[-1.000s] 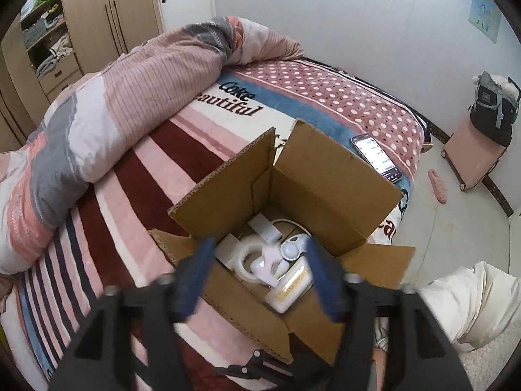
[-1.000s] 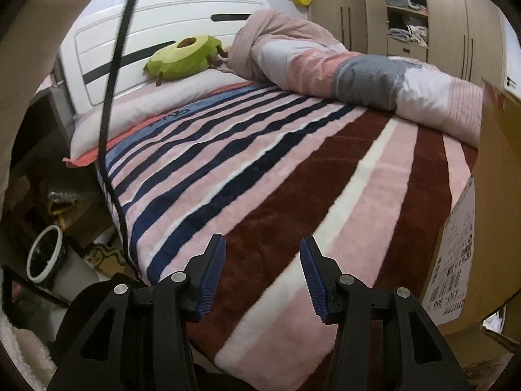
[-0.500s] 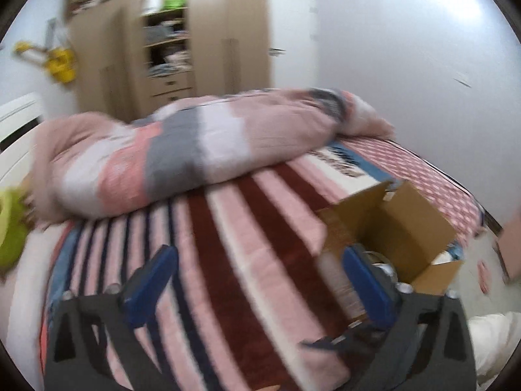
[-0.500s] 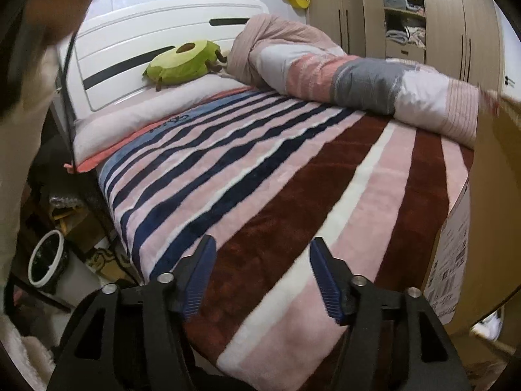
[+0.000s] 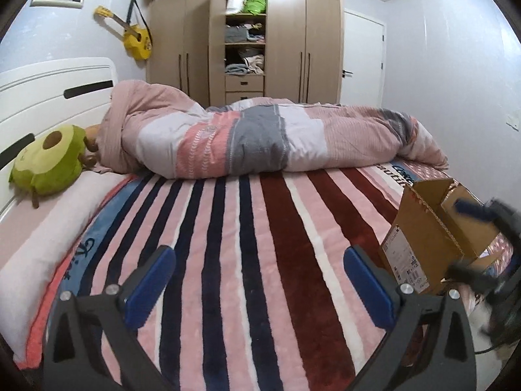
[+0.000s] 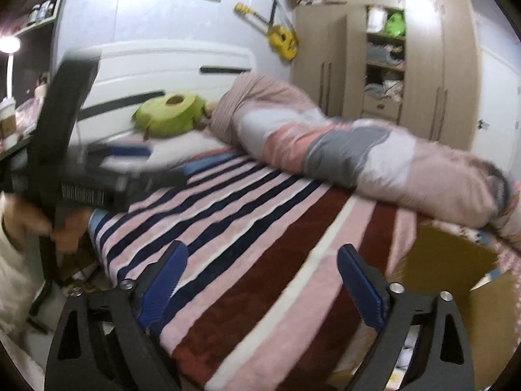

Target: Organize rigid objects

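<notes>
An open cardboard box (image 5: 433,238) stands on the striped bed near its right edge; it also shows blurred in the right wrist view (image 6: 456,270). Its contents are hidden from both cameras. My left gripper (image 5: 257,260) is open and empty, held above the striped blanket (image 5: 247,244) to the left of the box. My right gripper (image 6: 260,260) is open and empty over the blanket, with the box at its right. The right gripper appears blurred beside the box in the left wrist view (image 5: 488,244), and the left gripper appears blurred at the left of the right wrist view (image 6: 107,169).
A rolled pink and grey duvet (image 5: 260,137) lies across the far side of the bed. A green avocado plush (image 5: 49,159) rests by the white headboard (image 5: 49,91). A wardrobe (image 5: 260,32) and a yellow ukulele (image 5: 133,36) stand against the back wall.
My left gripper swung away from above the box to face the headboard and wardrobe, and its jaws opened wider. My right gripper lifted and tilted up, and its jaws also opened wider.
</notes>
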Motion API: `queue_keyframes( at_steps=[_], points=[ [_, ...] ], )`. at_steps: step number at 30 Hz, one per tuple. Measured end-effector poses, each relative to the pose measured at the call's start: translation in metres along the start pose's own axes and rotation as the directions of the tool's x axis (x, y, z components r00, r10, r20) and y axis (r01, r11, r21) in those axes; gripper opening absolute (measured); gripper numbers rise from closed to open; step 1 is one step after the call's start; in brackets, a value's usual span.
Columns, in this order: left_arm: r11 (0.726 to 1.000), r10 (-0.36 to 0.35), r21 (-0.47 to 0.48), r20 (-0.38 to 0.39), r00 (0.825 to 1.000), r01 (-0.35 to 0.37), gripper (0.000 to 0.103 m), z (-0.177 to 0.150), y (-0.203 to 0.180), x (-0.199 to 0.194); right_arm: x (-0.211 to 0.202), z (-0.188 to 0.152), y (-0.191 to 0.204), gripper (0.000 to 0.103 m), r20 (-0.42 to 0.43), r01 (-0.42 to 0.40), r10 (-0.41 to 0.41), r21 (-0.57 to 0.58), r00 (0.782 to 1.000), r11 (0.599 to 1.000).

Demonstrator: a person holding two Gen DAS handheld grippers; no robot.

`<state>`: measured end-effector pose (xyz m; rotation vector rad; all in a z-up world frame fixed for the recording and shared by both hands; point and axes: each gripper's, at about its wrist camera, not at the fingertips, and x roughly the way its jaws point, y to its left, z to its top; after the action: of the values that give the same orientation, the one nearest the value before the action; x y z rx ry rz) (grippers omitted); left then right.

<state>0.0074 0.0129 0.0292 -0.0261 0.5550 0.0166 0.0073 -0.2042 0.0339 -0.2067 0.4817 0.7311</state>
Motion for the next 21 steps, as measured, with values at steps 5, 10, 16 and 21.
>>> queue_keyframes(
  at_steps=[5, 10, 16, 21],
  points=[
    [0.999, -0.006, -0.034, 0.024, 1.0, 0.007, 0.102, -0.002, -0.006, -0.002, -0.029, 0.009, -0.024, 0.099, 0.043, 0.101, -0.102, 0.024, 0.994, 0.995],
    [0.999, -0.016, -0.044, 0.046, 0.999, 0.018, 0.102, 0.0, -0.016, -0.001, -0.041, -0.001, -0.048, 0.099, 0.046, 0.164, -0.169, 0.104, 0.984, 0.981],
    [0.998, -0.044, -0.037, 0.05, 0.998, 0.046, 0.102, 0.001, -0.028, 0.001, -0.041, -0.013, -0.059, 0.099, 0.029, 0.166, -0.171, 0.141, 0.985, 0.976],
    [0.999, -0.04, -0.032, 0.046, 0.998, 0.041, 0.102, 0.001, -0.029, 0.002, -0.039, -0.016, -0.058, 0.099, 0.024, 0.158, -0.163, 0.143, 0.986, 0.977]
  ],
)
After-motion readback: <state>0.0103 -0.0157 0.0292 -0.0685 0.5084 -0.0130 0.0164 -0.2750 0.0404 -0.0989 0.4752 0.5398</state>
